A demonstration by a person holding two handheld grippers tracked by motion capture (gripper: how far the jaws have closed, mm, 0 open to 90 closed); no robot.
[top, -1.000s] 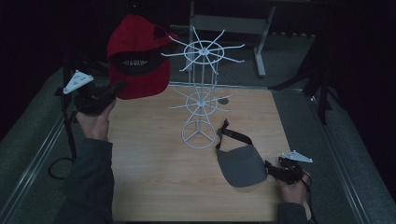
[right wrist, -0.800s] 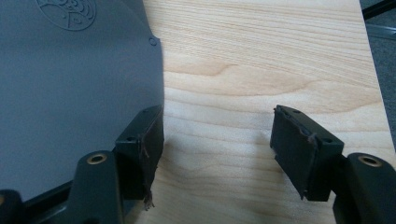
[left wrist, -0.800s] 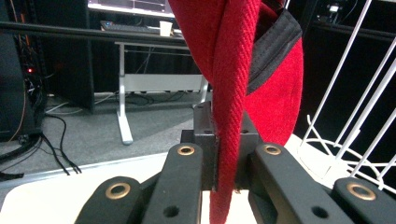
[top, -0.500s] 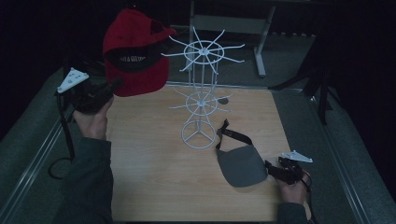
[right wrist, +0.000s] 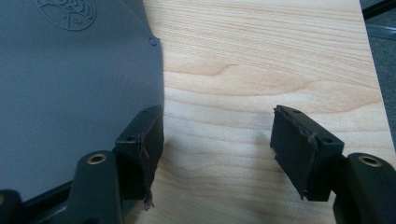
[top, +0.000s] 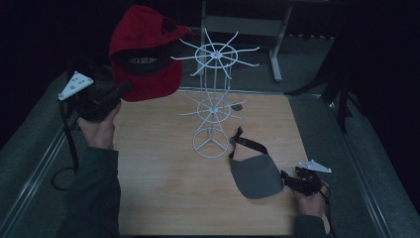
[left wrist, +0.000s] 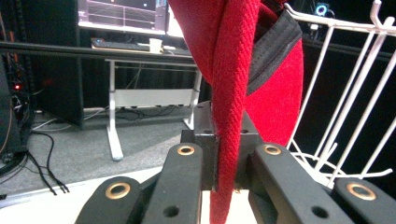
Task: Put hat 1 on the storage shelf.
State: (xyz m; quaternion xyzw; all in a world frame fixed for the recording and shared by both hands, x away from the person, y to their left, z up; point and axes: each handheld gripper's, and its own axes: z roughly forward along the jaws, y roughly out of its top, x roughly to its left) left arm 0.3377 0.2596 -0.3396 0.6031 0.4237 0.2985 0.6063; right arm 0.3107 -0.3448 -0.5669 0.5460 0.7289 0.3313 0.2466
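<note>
Red twill cap hangs clenched by its brim in my left gripper, lifted at ten o'clock of the white wire rack but unhung, while my right gripper gapes beside the grey visor.

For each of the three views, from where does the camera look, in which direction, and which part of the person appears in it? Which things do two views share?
High view: above the person's side, looking forward and down at the wooden table; forearms, both hands, left gripper and right gripper show.
Left gripper view: rides the left gripper, facing the white wire rack; its jaws clamp the red cap.
Right gripper view: rides the right gripper, facing down at the table; open jaws beside the grey visor.
Shared: cap and rack, high and left; visor and table, high and right.
</note>
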